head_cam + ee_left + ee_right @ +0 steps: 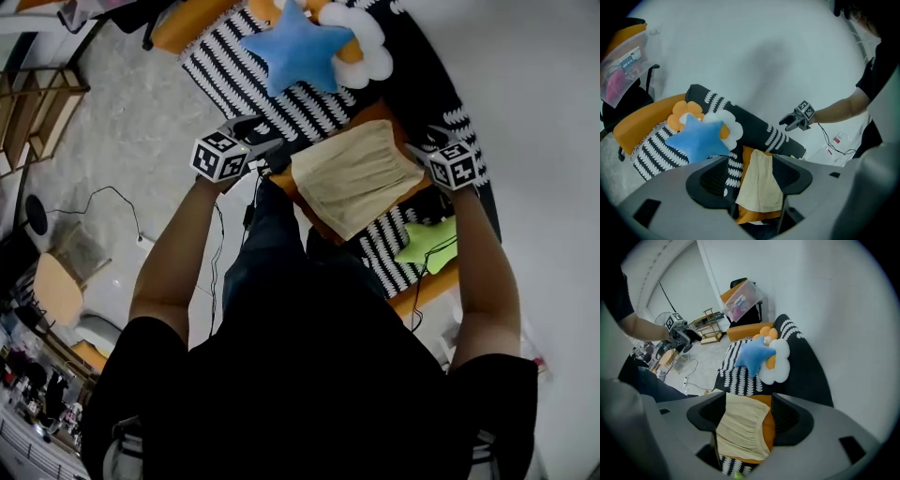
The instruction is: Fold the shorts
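The cream shorts [354, 174] lie flat on an orange cushion [379, 113] on the black-and-white striped sofa [225, 58]. My left gripper [261, 142] hovers at the shorts' left edge with its jaws apart and nothing between them. My right gripper [424, 142] hangs at their right edge, also open and empty. In the left gripper view the shorts [761, 185] show some way off between the wide jaws, and the right gripper [791, 122] shows beyond. In the right gripper view the shorts [739, 427] lie below the spread jaws, with the left gripper [690, 336] at the left.
A blue star pillow [298, 47] and a white flower cushion [371, 41] lie at the sofa's far end. A green star pillow [427, 242] sits near the shorts' near right side. Cables [112, 199] and a wooden rack [37, 103] are on the floor at left.
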